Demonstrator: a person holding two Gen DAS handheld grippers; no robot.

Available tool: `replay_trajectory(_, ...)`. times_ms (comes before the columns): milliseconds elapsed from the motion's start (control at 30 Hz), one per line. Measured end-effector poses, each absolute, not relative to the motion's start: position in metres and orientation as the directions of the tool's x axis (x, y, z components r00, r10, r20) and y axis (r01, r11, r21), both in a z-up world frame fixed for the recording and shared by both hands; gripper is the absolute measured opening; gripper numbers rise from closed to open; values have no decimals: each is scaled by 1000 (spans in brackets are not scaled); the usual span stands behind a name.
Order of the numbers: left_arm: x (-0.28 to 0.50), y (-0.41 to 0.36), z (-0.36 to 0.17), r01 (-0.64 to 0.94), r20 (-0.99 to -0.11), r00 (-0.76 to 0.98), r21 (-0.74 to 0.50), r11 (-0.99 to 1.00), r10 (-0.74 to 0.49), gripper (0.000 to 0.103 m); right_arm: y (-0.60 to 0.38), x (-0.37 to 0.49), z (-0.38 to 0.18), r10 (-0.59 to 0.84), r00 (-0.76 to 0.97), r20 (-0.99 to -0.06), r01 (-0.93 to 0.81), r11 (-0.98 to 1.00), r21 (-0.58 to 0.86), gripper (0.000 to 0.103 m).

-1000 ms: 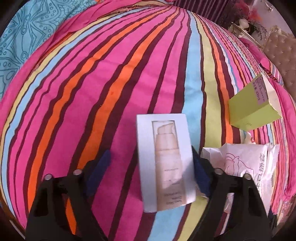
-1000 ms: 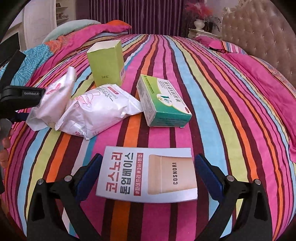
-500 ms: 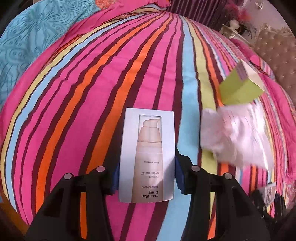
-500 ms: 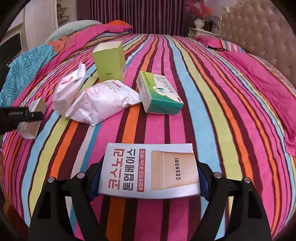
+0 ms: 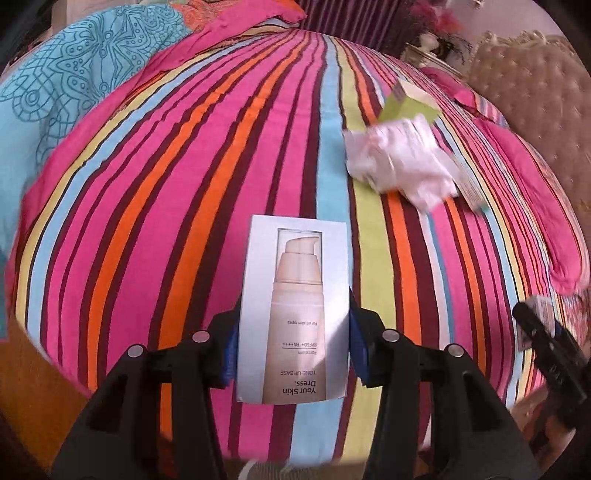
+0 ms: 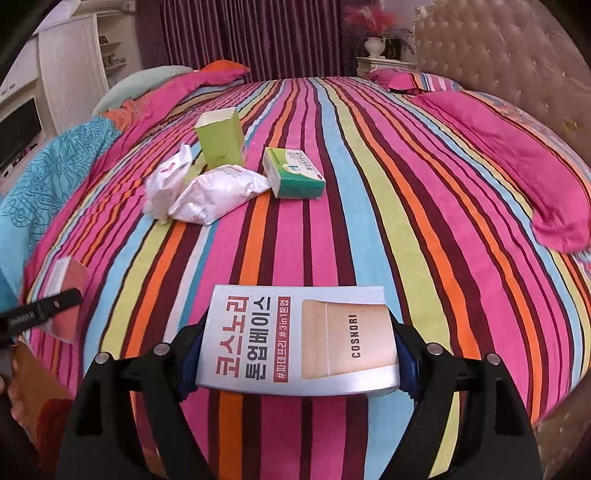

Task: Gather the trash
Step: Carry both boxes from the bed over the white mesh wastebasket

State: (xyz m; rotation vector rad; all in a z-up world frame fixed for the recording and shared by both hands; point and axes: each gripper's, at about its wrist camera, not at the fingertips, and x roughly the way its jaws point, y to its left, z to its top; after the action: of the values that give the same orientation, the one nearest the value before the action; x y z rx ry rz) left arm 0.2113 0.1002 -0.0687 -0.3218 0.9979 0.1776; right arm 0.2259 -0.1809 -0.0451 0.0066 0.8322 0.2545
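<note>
Presently, 2 cartons were in hand. The white carton, printed with a pump bottle and "Your Skin Dress.", sat upright between the blue pads of the left tongs, which were closed tight on its 2 long sides; it was lifted clear of the striped bed, near the bed's near edge. The flat COSNORI carton, with red and black Korean lettering, lay crosswise in the right tongs, pads pressed on both short ends and jaws standing fairly wide to span it; it was held above the bed's near end.

Remaining trash lay farther up the bed in 1 loose cluster. An open-topped lime-green box stood upright. Just in front of it lay 2 white crinkled wrappers, touching one another. A green-and-white box lay flat just beside the larger wrapper's right end. From the left wrist view this cluster was motion-blurred, so only the wrappers and the green box behind them could be told.

Beyond: a turquoise patterned blanket along the bed's left side, a pink pillow at right, a tufted headboard, dark purple curtains, and a vase of red flowers on a white stand.
</note>
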Motion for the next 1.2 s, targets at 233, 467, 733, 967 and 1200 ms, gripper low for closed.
replay_trajectory(233,166,81,-61,-231,-843,538,-165,959,-16,46,-179,184,-40,265,644,-718,-235,961,144,77)
replay_trajectory(467,118,64,-58,-177,-841,539,-161,971,-41,47,-175,142,-37,288,639,-713,-273,952,140,77)
replay_trajectory(733,66,40,-83,-122,-881,470,-129,984,-57,47,-181,98,-41,301,617,-727,-288,946,147,77)
replay_trajectory(967,42,21,-101,-84,-901,428,-116,990,-70,47,-177,82,-54,291,574,-765,-267,950,161,77)
replay_trajectory(1200,38,12,-115,-56,-921,376,-135,989,-104,47,-177,60,-83,253,507,-824,-241,959,147,77)
